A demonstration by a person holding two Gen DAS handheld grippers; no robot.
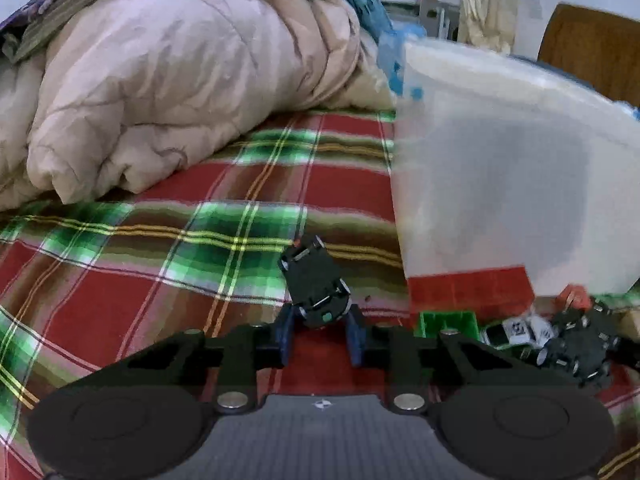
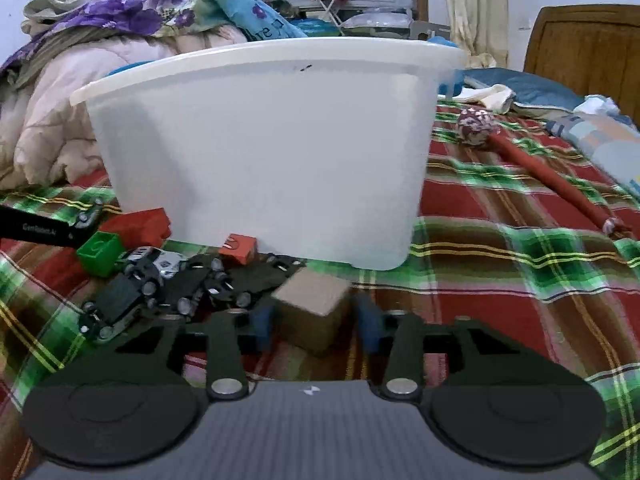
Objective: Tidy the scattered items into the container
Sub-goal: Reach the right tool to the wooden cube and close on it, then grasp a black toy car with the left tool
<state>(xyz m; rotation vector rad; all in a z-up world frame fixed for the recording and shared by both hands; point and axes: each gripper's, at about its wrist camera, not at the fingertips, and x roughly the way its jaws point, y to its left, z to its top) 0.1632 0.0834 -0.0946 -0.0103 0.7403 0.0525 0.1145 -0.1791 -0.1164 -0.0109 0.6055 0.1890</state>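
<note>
A white plastic tub [image 2: 264, 152] stands on the plaid bed; it also shows in the left wrist view [image 1: 500, 168]. My left gripper [image 1: 320, 334] is shut on an upturned black toy car [image 1: 316, 280], held just above the blanket left of the tub. My right gripper [image 2: 316, 326] is open around a tan wooden cube [image 2: 314, 306] lying on the blanket in front of the tub; whether its pads touch the cube I cannot tell. Left of the cube lies a pile of toy cars [image 2: 168, 284], a green block [image 2: 98, 252] and red blocks [image 2: 138, 226].
A rolled beige quilt [image 1: 160, 92] with folded bedding fills the left. A red fabric stick with a patterned ball end [image 2: 532, 164] lies right of the tub. A wooden headboard [image 2: 588, 44] and pillows stand at far right. The left gripper's finger [image 2: 36, 230] reaches into the right view.
</note>
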